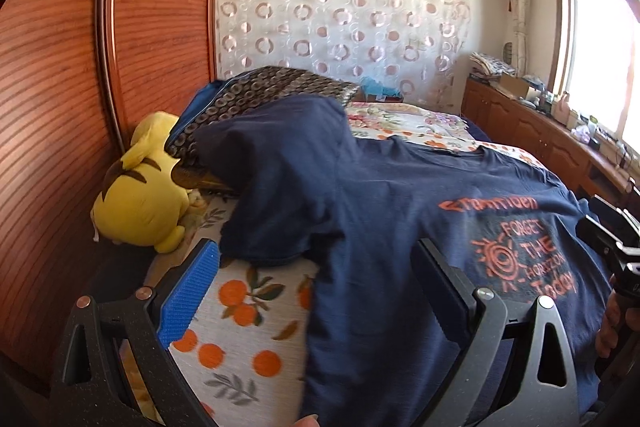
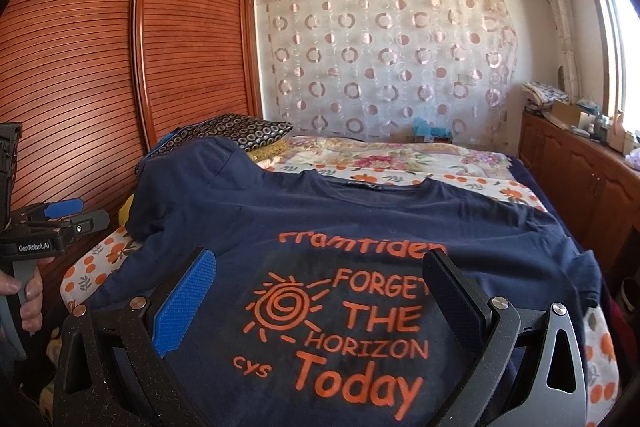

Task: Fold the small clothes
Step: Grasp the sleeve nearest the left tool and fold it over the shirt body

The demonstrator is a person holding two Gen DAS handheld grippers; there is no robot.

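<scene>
Lying print-up across the bed, a navy T-shirt was spread nearly flat, one sleeve draped over a pillow, no fold apparently made yet, while the left tool and right tool hovered spread, empty.

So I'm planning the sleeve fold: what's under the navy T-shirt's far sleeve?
The navy T-shirt sleeve drapes over a dark patterned pillow; whatever else lies beneath is covered.

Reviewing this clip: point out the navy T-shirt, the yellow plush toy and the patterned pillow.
navy T-shirt (image 2: 360, 223): right wrist view, plain chest fabric above the print.
yellow plush toy (image 1: 140, 203): left wrist view, its back.
patterned pillow (image 1: 264, 87): left wrist view, top face.
</scene>
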